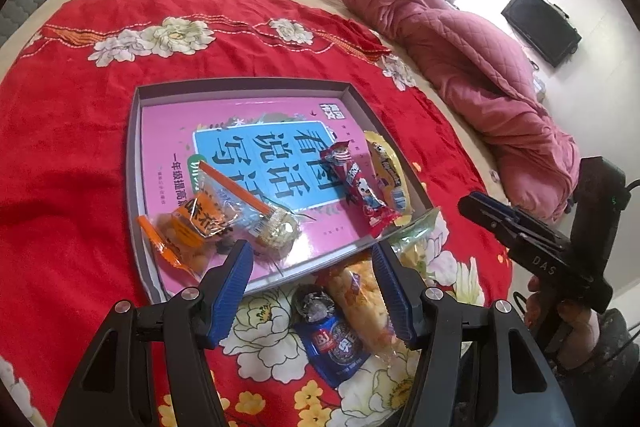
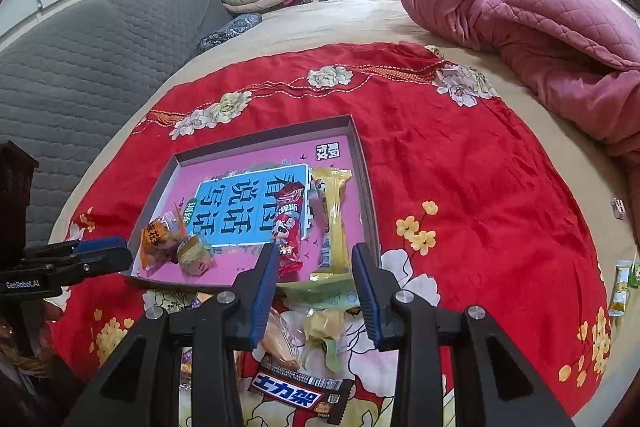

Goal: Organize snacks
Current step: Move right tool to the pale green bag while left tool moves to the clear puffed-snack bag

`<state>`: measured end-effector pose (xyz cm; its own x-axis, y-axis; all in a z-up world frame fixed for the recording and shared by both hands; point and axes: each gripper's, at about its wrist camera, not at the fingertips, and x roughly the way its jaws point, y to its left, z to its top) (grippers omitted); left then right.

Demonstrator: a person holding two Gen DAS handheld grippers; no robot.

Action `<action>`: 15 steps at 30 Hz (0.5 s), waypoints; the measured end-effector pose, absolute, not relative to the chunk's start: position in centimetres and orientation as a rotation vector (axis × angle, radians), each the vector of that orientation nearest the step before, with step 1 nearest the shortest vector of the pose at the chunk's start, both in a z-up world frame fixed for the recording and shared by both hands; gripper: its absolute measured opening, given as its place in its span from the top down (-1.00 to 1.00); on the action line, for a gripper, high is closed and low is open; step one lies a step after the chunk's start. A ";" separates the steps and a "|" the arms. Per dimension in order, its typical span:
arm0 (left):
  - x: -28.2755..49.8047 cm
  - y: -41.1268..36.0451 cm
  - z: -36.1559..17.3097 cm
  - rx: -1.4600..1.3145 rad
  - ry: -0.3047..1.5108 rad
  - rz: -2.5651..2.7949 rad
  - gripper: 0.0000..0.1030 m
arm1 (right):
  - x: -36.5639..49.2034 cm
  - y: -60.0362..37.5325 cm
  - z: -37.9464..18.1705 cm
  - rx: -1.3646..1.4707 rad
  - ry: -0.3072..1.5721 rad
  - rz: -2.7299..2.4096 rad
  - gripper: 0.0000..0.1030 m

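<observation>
Setting: a bed spread with a red flowered cloth [image 1: 80,131]; a rolled pink quilt [image 1: 472,83] lies along its far right side.
Tray: a shallow grey box [image 1: 138,187] sits on the cloth, with a pink book [image 1: 240,147] lying flat inside it.
Snacks in the tray: an orange packet [image 1: 192,231] and a clear-wrapped biscuit [image 1: 276,227] at the near left corner; a red bar [image 1: 356,183] and a yellow bar [image 1: 386,171] side by side along the right wall.
Snacks on the cloth: just in front of the tray lie a blue packet [image 1: 334,343], a pale puffed snack bag [image 1: 360,303], a green-edged bag [image 2: 324,287] and a dark chocolate bar [image 2: 300,395]; a few small packets [image 2: 622,283] lie well apart at the bed's right edge.
Left gripper [image 1: 310,291]: fingers apart, nothing between them, hanging over the tray's near edge and the loose snacks.
Right gripper [image 2: 316,295]: fingers apart, gripping nothing, above the green-edged bag beside the tray's near right corner.
Person: a hand [image 1: 560,311] holds the right gripper's handle.
</observation>
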<state>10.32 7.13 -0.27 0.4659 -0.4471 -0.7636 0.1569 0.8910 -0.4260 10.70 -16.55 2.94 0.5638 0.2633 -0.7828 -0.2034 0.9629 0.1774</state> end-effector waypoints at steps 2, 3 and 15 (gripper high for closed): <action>10.3 7.1 -0.3 -0.317 1.027 -0.382 -0.24 | 10.7 -16.6 2.8 0.070 0.939 0.275 0.27; 10.2 7.0 -0.3 -0.319 1.030 -0.384 -0.24 | 10.6 -16.6 2.7 0.067 0.943 0.274 0.27; 10.1 6.8 -1.4 -0.291 1.080 -0.378 -0.24 | 9.7 -16.3 2.0 0.051 0.967 0.289 0.27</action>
